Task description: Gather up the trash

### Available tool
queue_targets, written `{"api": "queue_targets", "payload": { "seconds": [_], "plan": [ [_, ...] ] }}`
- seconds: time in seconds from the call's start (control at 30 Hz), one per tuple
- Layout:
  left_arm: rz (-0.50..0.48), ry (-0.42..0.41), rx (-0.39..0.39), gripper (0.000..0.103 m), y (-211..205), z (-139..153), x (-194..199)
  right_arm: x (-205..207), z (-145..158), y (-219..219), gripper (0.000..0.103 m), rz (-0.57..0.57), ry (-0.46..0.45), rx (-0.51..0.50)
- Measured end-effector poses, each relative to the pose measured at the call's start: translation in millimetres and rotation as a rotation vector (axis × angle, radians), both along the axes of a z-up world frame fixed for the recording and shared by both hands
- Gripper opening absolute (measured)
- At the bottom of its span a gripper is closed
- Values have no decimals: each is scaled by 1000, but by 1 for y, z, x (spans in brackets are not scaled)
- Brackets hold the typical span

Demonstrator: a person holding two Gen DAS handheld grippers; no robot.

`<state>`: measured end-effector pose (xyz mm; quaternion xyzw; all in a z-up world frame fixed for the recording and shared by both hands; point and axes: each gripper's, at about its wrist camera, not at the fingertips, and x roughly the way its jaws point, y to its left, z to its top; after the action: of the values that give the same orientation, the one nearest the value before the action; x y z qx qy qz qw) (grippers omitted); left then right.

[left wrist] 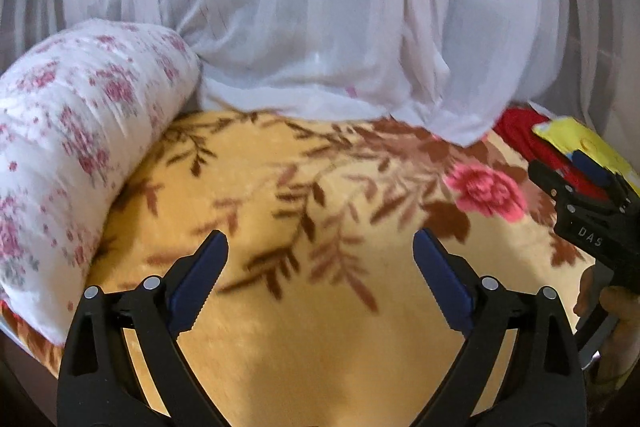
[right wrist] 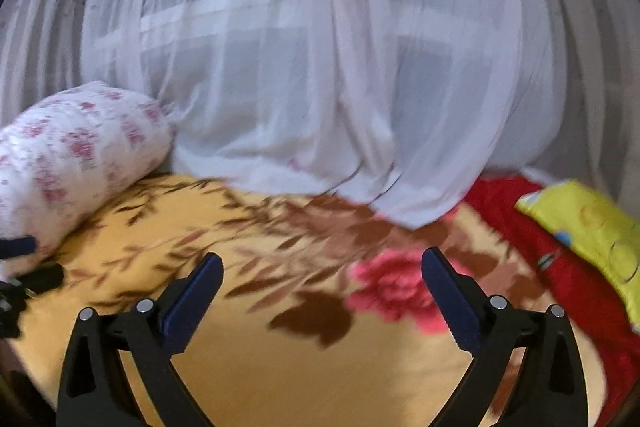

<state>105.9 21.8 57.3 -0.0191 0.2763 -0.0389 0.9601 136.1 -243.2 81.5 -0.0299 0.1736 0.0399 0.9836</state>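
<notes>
My left gripper (left wrist: 320, 247) is open and empty above a yellow blanket (left wrist: 280, 327) with brown leaves and a pink flower (left wrist: 486, 189). My right gripper (right wrist: 322, 267) is open and empty above the same blanket (right wrist: 280, 367). The right gripper also shows at the right edge of the left wrist view (left wrist: 588, 183). The left gripper shows at the left edge of the right wrist view (right wrist: 16, 247). No trash item is clearly visible in either view.
A white pillow with pink flowers (left wrist: 60, 147) lies at the left, also in the right wrist view (right wrist: 68, 155). A sheer white curtain (left wrist: 320, 27) hangs behind the bed. A red cloth (right wrist: 560, 267) and a yellow cushion (right wrist: 588, 227) lie at the right.
</notes>
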Motion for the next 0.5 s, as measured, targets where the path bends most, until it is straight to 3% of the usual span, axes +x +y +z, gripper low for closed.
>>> {"api": "queue_targets", "payload": {
  "seconds": [0.23, 0.5],
  "plan": [
    [47, -60, -14, 92, 9, 3, 26, 26, -2, -9, 98, -62, -95, -51],
    [68, -86, 36, 92, 7, -4, 50, 50, -21, -24, 98, -106, -58, -4]
  ]
}}
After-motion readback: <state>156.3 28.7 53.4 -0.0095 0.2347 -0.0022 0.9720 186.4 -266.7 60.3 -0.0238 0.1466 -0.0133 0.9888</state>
